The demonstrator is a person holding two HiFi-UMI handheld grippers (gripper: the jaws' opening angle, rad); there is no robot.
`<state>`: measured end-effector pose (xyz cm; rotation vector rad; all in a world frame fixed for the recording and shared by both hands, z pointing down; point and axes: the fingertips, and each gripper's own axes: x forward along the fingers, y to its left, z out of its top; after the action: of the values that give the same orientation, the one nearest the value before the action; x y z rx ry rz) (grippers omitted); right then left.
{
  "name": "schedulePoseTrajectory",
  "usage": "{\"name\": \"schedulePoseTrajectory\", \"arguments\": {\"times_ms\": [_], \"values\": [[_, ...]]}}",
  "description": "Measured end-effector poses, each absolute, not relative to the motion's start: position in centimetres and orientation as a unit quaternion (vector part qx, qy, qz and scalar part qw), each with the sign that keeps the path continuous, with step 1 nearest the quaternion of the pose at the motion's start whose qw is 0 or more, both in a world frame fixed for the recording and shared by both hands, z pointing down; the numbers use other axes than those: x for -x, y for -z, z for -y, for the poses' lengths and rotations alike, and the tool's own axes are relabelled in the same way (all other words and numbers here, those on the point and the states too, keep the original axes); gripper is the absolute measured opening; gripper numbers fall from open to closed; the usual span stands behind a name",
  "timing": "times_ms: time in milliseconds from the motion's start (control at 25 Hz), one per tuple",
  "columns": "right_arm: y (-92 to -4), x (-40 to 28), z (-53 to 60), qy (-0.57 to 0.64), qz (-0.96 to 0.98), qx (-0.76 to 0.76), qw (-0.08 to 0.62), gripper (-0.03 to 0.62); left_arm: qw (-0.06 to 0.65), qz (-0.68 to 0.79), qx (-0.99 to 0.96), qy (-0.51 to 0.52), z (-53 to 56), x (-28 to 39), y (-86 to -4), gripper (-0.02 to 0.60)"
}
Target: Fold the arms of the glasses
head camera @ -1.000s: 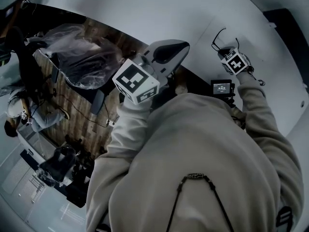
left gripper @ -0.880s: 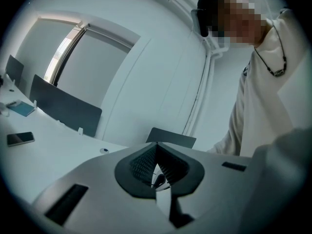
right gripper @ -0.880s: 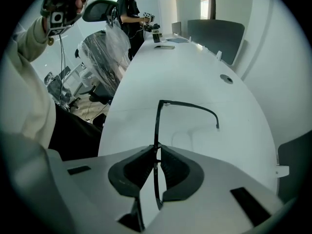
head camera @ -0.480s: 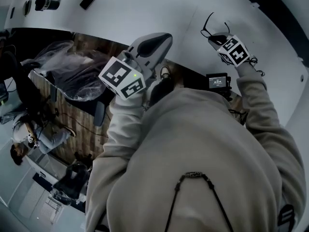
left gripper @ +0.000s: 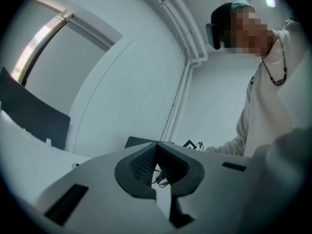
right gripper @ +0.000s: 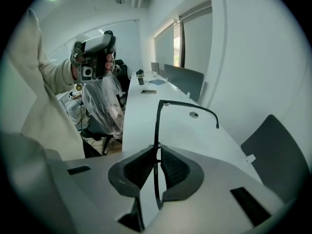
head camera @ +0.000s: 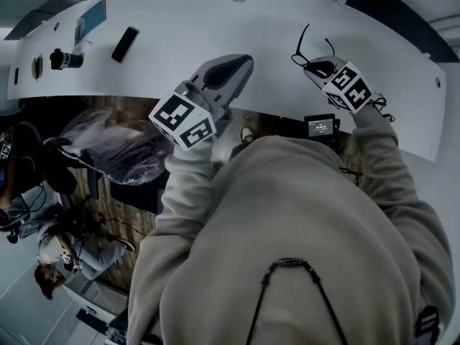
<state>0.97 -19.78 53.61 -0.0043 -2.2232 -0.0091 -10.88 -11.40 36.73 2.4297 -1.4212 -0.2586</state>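
two grippers, one pair of glasses. right gripper (head camera: 317,66): jaws clenched on the glasses (right gripper: 157,130), pads pinching the front frame, which sits edge-on between them. the glasses hang in the air over the white tabletop (head camera: 187,20), at its right end. one arm stands unfolded, running out from the top of the frame to a down-curved tip. left gripper (left gripper: 157,156): jaws pressed together, empty, held up in front of my chest, well apart from the glasses.
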Motion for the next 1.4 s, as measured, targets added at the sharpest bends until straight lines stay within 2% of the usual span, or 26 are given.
{"name": "schedulePoseTrajectory", "arguments": {"times_ms": [240,720,920,1240,1400], "values": [[-48.2,-2.6,19.8,-0.009,0.916,-0.033,0.4,0.058,0.129,0.461,-0.874,0.085,12.7,8.8,-33.6,0.005],[-44.2,-6.9,17.8,-0.056,0.936,-0.076,0.34,0.058,0.122,0.398,-0.905,0.087,12.9,4.2,-31.6,0.005],[-41.1,-7.3,16.9,-0.073,0.951,-0.084,0.287,0.058,0.097,0.36,-0.926,0.066,12.4,2.7,-30.2,0.005],[-37.0,-9.0,17.0,-0.054,0.962,-0.108,0.245,0.058,0.125,0.306,-0.934,0.137,12.1,1.1,-26.6,0.005],[-35.2,-8.8,15.8,-0.088,0.971,-0.102,0.2,0.058,0.098,0.297,-0.939,0.142,12.2,1.7,-24.2,0.005]]}}
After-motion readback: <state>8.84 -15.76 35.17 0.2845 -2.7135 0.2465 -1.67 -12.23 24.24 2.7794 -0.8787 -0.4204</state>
